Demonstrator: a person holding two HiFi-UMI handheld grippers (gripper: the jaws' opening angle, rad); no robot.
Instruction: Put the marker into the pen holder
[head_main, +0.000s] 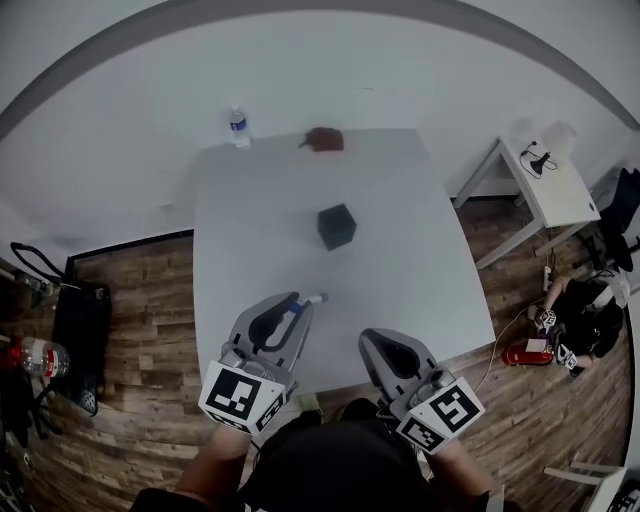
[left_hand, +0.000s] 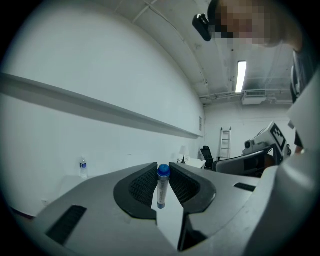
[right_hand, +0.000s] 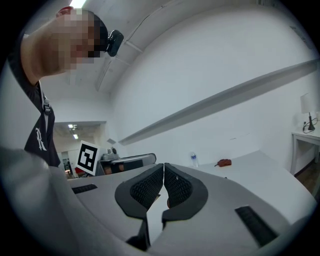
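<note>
The marker (left_hand: 162, 186), white-bodied with a blue cap, stands upright between the ribbed pads of my left gripper (left_hand: 162, 172), which is shut on it. In the head view the marker (head_main: 312, 299) pokes out past the tips of the left gripper (head_main: 303, 303), above the table's near edge. The pen holder (head_main: 337, 226), a black cube-shaped box, stands near the middle of the white table (head_main: 420, 250), well beyond the marker. My right gripper (head_main: 373, 340) hovers at the near edge, right of the left one. The right gripper (right_hand: 163, 171) has its jaws pressed together with nothing between them.
A water bottle (head_main: 238, 127) and a small brown object (head_main: 324, 139) sit at the table's far edge. A white side table (head_main: 545, 180) with a lamp stands to the right, a black cart (head_main: 75, 330) to the left, and a red device (head_main: 525, 352) lies on the wooden floor.
</note>
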